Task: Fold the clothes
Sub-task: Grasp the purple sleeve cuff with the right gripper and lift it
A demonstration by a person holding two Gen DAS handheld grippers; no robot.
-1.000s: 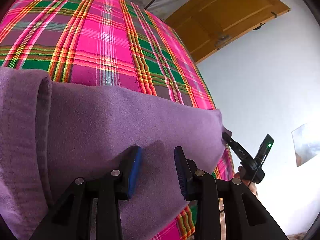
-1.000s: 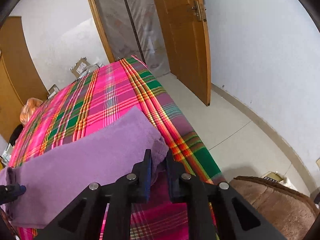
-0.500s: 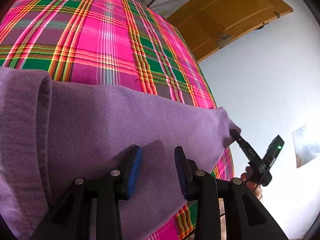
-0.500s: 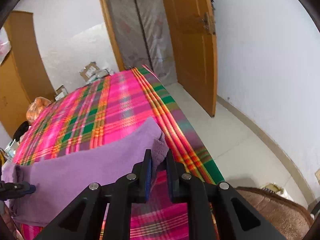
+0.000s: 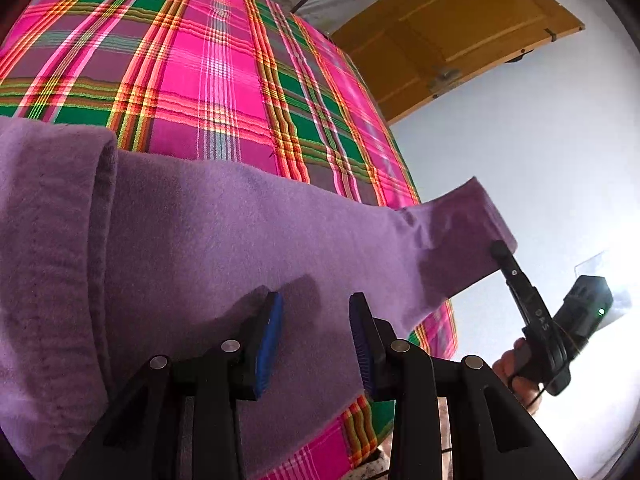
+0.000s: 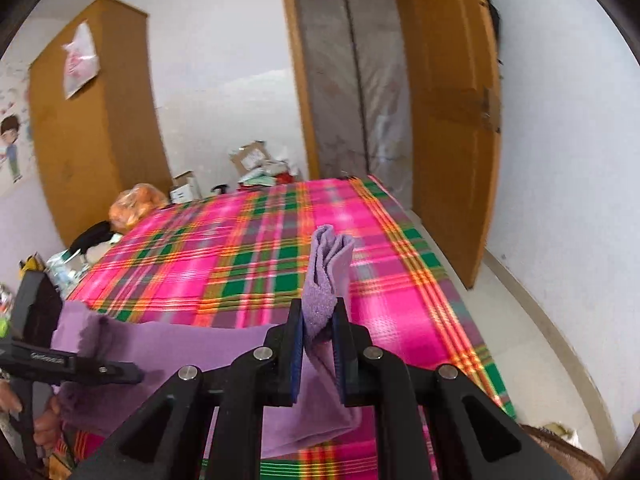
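Note:
A purple garment [image 5: 200,240] lies across the near end of a bed with a pink and green plaid cover [image 5: 220,80]. A thick folded edge runs down the garment's left side. My left gripper [image 5: 316,304] hovers open just above the cloth, with nothing between its blue pads. My right gripper [image 6: 318,312] is shut on the garment's right corner, and a bunch of purple cloth [image 6: 326,264] sticks up between its fingers. From the left wrist, the right gripper [image 5: 498,246] holds that corner lifted off the bed's right edge. The left gripper [image 6: 120,372] shows at the far left of the right wrist view.
An open wooden door [image 6: 452,120] and bare floor [image 6: 520,320] lie right of the bed. A wardrobe [image 6: 92,120] stands at the left. Boxes [image 6: 252,160] and an orange bag [image 6: 136,204] sit past the bed's far end. A brown plush item [image 6: 568,452] lies at the bottom right.
The right gripper has risen with the garment's corner, pulling it up off the bed's right edge. The left gripper has stayed open over the cloth.

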